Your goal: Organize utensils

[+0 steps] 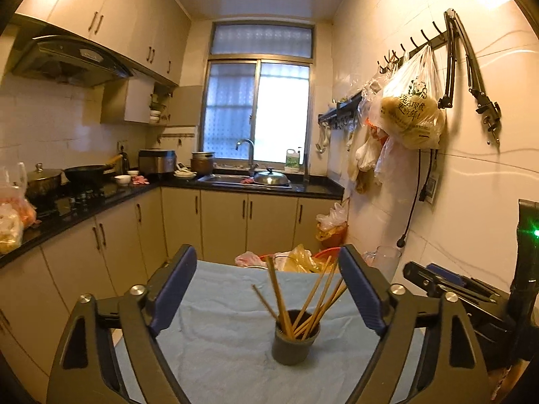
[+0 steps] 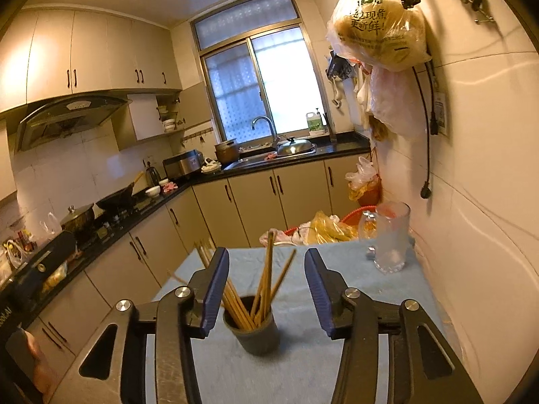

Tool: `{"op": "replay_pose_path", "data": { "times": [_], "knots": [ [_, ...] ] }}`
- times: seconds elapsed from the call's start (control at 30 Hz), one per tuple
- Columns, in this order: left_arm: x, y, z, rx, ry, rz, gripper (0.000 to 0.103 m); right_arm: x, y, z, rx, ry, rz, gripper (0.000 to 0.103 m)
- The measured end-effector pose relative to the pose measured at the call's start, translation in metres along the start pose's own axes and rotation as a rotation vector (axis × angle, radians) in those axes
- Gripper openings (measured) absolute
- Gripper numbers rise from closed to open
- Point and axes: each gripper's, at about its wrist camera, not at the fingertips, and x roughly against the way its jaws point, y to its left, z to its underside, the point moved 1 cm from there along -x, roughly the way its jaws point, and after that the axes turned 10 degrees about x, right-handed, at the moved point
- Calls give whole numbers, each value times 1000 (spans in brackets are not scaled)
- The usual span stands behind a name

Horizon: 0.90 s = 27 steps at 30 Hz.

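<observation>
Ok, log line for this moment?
left tongs open, empty | right tongs open, empty | chopsticks upright in cup | glass pitcher beside wall

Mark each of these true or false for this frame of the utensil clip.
1. The chopsticks stand in a dark cup. True.
2. The cup lies tipped over. False: it stands upright on the blue cloth.
3. The left claw is shut on a chopstick. False: it is open and grips nothing.
4. The right claw is open. True.
5. A clear glass mug stands on the cloth near the wall. True.
</observation>
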Motion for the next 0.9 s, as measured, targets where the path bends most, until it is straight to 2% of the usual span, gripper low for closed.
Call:
{"op": "replay_pose_path", "data": {
  "times": [0.27, 0.57, 0.7, 0.9],
  "knots": [
    [31, 23, 32, 18, 40, -88, 95, 26, 6, 43, 40, 62, 20, 57],
    [44, 58, 67, 2, 108, -231, 97, 37, 15, 96, 126, 160, 63, 61],
    [47, 71, 82, 18, 135, -262, 99, 36, 15, 120, 133, 217, 71, 62],
    [55, 79, 101, -5, 113, -308, 100, 33, 12, 150, 98, 286, 91, 62]
  ]
}}
